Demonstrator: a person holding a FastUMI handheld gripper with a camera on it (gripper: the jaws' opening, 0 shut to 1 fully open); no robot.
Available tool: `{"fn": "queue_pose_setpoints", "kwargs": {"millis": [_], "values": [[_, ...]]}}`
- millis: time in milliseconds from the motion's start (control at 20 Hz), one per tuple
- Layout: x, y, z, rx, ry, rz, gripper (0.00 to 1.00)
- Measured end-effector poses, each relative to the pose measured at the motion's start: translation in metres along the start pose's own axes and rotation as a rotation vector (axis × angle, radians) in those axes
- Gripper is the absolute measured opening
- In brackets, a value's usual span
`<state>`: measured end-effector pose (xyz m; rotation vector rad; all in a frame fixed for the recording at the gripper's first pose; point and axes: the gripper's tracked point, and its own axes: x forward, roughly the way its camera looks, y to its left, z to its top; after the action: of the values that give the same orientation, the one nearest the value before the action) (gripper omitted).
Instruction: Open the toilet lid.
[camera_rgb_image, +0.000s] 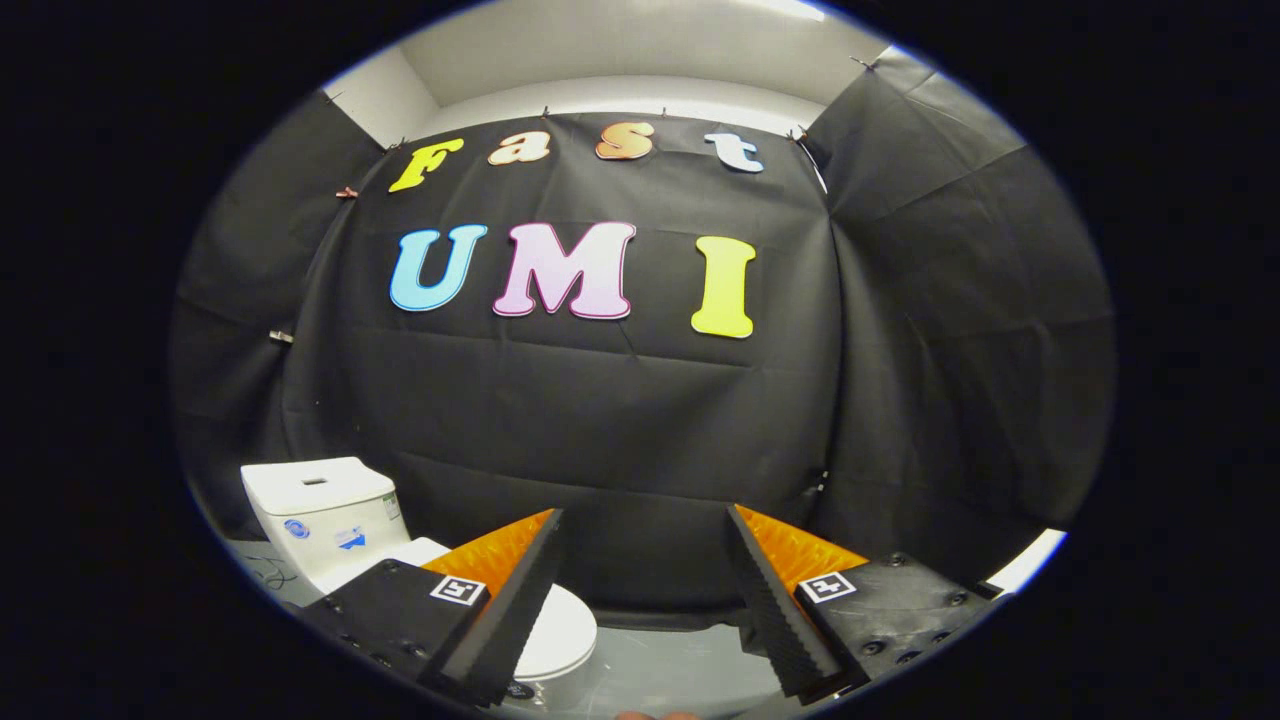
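I see my gripper (645, 520) with its two fingers spread wide apart. Nothing is between them. It is let go, holding nothing, and it hangs in the air above the tabletop (670, 670).

The little white toilet (330, 525) is off to the left, low down. Its tank stands at the back, close to the black cloth wall (600, 420). There is a small slot on top of the tank and some small stickers on its front. I cannot read them.

The toilet lid (562, 632) is down flat over the bowl. It is white and round. My left finger (510, 600) is in front of a big part of it, so I can see just the front curve of the lid poking out past that finger, toward the gap. I cannot tell if the finger touches the lid or is just above it.

The right finger (775, 600) is well apart from the toilet, over the bare grey tabletop. The black cloth wall goes all around the back and both sides.
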<state>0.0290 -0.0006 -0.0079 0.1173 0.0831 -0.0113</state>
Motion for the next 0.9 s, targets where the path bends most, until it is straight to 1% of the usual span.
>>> {"fn": "queue_pose_setpoints", "kwargs": {"millis": [50,250,450,550,650,750,900], "values": [[0.004,0.01,-0.008,0.028,0.027,0.027,0.97],[0.024,0.017,-0.04,0.033,0.097,0.065,0.98],[0.029,0.029,-0.089,0.108,0.196,0.127,0.98],[0.031,0.03,-0.116,0.148,0.244,0.14,0.98],[0.031,0.034,-0.147,0.249,0.324,0.162,0.98],[0.024,0.044,-0.187,0.363,0.442,0.192,0.98],[0.012,0.047,-0.237,0.473,0.575,0.176,0.99]]}}
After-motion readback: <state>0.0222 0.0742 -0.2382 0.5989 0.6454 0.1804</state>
